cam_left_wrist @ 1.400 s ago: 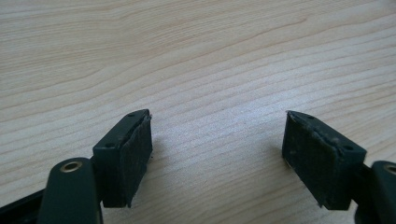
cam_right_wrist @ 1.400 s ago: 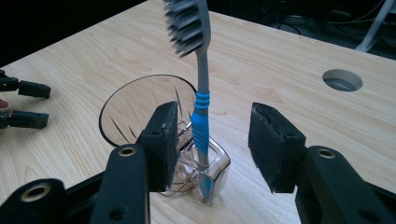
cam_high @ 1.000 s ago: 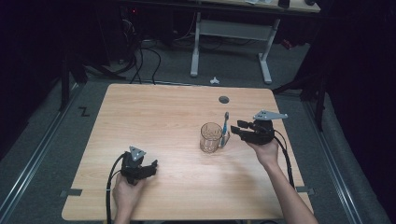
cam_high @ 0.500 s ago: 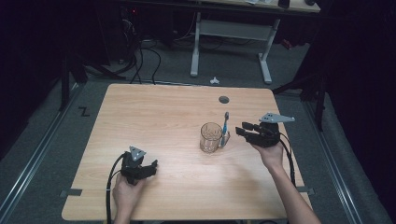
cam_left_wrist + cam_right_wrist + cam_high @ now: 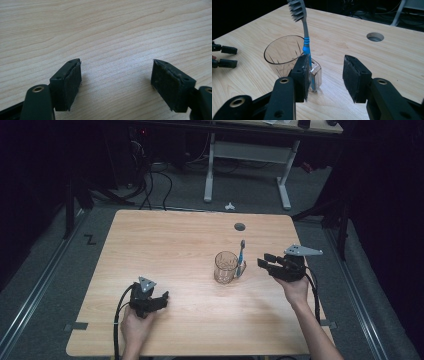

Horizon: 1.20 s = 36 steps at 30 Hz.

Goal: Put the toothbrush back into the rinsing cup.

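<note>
A clear glass mug point(image 5: 225, 267) point(image 5: 284, 56) stands near the middle of the wooden table point(image 5: 175, 245). A blue and grey toothbrush point(image 5: 241, 256) point(image 5: 305, 37) stands upright through the mug's handle, bristles up. My right gripper point(image 5: 265, 261) point(image 5: 325, 75) hovers open just right of the mug, its jaws pointing at the handle and holding nothing. My left gripper point(image 5: 161, 300) point(image 5: 116, 82) rests low over bare wood at the front left, open and empty.
A round cable hole point(image 5: 239, 226) point(image 5: 375, 37) sits in the table's far side. Beyond the table are desk legs point(image 5: 210, 170), cables on the floor and a small white object point(image 5: 229, 206). Dark surroundings flank both sides.
My right gripper has drawn back to the right, away from the mug, leaving the toothbrush standing in the handle. The left gripper has stayed put.
</note>
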{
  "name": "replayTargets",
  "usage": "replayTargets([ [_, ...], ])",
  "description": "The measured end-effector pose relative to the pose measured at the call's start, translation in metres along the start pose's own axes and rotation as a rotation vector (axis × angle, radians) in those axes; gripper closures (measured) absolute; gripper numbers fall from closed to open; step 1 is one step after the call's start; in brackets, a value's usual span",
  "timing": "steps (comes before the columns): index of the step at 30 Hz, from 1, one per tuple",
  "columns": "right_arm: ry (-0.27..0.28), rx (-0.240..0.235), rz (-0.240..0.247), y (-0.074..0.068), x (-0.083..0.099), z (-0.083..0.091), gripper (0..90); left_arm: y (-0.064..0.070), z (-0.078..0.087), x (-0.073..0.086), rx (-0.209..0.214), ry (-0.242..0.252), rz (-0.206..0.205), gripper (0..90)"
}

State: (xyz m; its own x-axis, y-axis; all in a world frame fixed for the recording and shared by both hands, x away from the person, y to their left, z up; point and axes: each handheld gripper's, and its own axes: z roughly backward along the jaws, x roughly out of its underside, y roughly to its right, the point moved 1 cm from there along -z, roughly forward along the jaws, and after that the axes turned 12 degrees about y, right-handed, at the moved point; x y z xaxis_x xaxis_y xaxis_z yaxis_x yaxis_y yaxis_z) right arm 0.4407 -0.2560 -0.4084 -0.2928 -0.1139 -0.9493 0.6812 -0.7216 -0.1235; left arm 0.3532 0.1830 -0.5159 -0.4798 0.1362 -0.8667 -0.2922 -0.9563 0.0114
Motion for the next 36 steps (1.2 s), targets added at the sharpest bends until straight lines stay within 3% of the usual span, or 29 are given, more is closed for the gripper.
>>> replayTargets([
  [10, 0.017, 0.003, -0.019, 0.002, 0.000, 0.008, 58.0, 0.000, 0.000, 0.000, 0.000, 0.000, 0.000, 24.9],
  [36, 0.040, 0.032, -0.059, 0.006, 0.026, 0.034, 58.5, 0.000, 0.000, 0.000, 0.000, 0.000, 0.000, 24.9],
])
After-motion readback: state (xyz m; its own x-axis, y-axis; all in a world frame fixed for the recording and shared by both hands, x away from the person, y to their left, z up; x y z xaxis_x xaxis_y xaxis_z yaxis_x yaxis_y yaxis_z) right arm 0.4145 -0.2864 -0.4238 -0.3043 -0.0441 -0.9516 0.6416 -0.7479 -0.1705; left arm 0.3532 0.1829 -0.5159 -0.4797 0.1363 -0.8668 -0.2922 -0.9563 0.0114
